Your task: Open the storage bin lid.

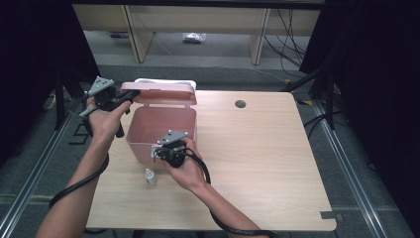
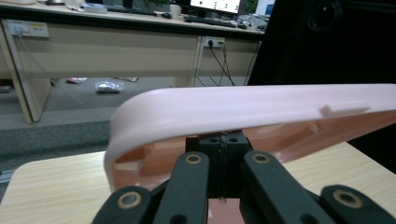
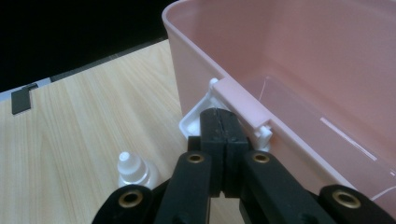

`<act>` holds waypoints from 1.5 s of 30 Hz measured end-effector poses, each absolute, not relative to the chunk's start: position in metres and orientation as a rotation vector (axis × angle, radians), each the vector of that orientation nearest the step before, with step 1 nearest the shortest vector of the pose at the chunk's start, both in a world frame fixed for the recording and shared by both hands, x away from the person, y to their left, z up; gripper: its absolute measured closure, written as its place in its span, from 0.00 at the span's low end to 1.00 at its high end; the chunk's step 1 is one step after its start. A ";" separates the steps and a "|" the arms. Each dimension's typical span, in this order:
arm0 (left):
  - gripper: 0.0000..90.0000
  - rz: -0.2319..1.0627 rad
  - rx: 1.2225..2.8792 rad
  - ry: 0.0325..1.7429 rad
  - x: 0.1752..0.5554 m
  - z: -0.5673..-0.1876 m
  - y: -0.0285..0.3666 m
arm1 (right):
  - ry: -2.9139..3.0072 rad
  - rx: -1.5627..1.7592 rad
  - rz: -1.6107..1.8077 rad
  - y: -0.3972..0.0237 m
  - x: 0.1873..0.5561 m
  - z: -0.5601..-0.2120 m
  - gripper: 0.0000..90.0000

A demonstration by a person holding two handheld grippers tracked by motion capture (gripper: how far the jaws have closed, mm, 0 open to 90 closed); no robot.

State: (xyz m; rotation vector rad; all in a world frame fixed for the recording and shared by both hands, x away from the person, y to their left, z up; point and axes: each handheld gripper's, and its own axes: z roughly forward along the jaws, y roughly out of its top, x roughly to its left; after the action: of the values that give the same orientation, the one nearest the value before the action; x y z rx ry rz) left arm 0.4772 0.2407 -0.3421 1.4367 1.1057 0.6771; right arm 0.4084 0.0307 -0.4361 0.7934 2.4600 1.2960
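A pink plastic box (image 1: 161, 126) stands open at the table's left side, its hinged lid (image 1: 158, 94) raised behind it. My left gripper (image 1: 132, 95) is shut, and its tips sit under the lid's left rim (image 2: 243, 109), touching its underside in the left gripper view (image 2: 225, 140). My right gripper (image 1: 157, 152) is shut too, its tips (image 3: 223, 114) pressed against the white latch (image 3: 194, 123) on the box's front wall (image 3: 303, 70). A small white dropper bottle (image 1: 150, 177) stands upright on the table just in front of the box, left of the right gripper (image 3: 133, 170).
A white container (image 1: 166, 81) peeks out behind the lid. A cable hole (image 1: 240, 104) sits near the table's far edge. The wooden table (image 1: 267, 158) stretches bare to the right. Desk legs and cables stand on the floor beyond.
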 end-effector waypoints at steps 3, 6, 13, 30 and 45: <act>1.00 0.678 1.419 1.111 0.481 -0.343 0.242 | 2.460 0.789 1.301 0.030 0.409 -0.436 1.00; 1.00 0.691 1.409 1.113 0.484 -0.343 0.243 | 2.458 0.792 1.305 0.030 0.409 -0.437 1.00; 1.00 0.709 1.398 1.124 0.491 -0.342 0.242 | 2.454 0.785 1.300 0.030 0.409 -0.437 1.00; 1.00 0.751 1.396 1.135 0.510 -0.350 0.238 | 2.451 0.776 1.305 0.030 0.408 -0.437 1.00; 1.00 0.782 1.422 1.152 0.523 -0.353 0.236 | 2.453 0.789 1.302 0.030 0.408 -0.437 1.00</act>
State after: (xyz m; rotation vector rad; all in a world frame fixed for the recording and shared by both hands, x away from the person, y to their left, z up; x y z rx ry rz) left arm 0.5235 0.2363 -0.3532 1.4224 1.1521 0.7825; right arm 0.4081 0.0299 -0.4365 0.7890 2.4535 1.3016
